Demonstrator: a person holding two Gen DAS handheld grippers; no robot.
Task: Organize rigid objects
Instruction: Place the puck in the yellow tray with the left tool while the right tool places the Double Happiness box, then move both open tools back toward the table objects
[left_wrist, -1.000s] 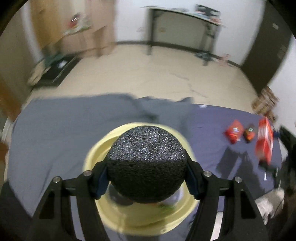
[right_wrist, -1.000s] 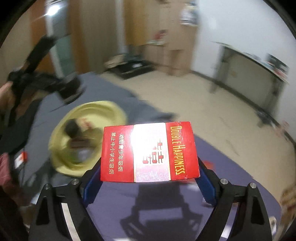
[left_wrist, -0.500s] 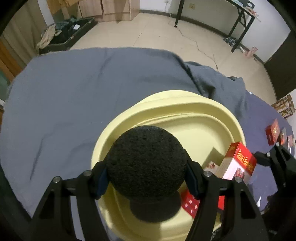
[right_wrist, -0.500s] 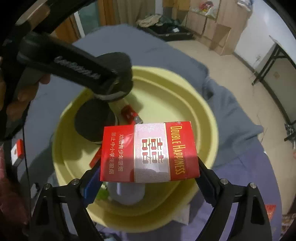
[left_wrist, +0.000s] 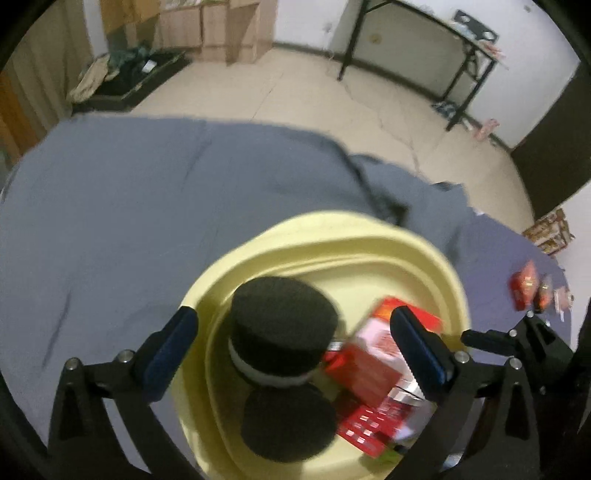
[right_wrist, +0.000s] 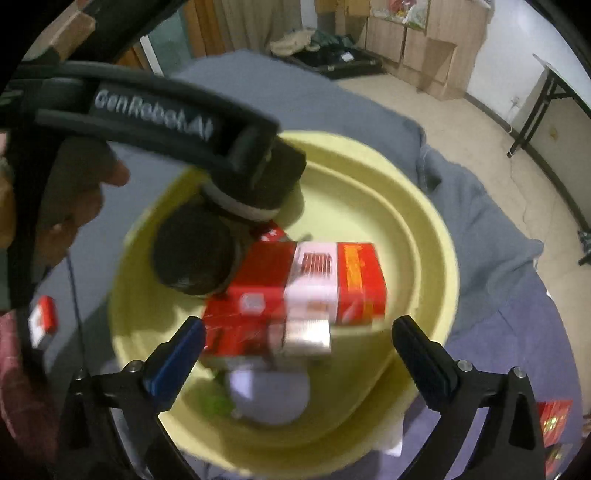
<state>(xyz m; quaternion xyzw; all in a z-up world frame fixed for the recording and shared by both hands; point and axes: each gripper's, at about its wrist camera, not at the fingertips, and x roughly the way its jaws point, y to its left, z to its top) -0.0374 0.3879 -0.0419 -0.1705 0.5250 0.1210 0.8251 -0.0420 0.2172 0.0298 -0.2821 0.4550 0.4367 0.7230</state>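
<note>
A yellow basin (left_wrist: 332, 225) (right_wrist: 424, 221) sits on the grey cloth. My left gripper (left_wrist: 295, 343) hangs over it, jaws opening and wide. The black foam puck (left_wrist: 284, 328) with a white band is loose below the pads, above a second black puck (left_wrist: 288, 424). My right gripper (right_wrist: 297, 350) is over the same basin, jaws opening too. The red cigarette box (right_wrist: 314, 284) is free of its pads, blurred, and lies over other red boxes in the basin. One of the left gripper's fingers (right_wrist: 147, 110) crosses the right wrist view above the pucks (right_wrist: 195, 254).
A pale round object (right_wrist: 269, 395) lies at the basin's near side. Small red packets (left_wrist: 524, 288) (right_wrist: 554, 417) (right_wrist: 44, 321) lie on the cloth around it. A hand (right_wrist: 74, 192) holds the left gripper. Beyond the cloth are tiled floor and a black-legged desk (left_wrist: 424, 55).
Both grippers came down over the basin, then opened. The black puck left the left pads and the red box left the right pads; both now sit lower, inside the basin.
</note>
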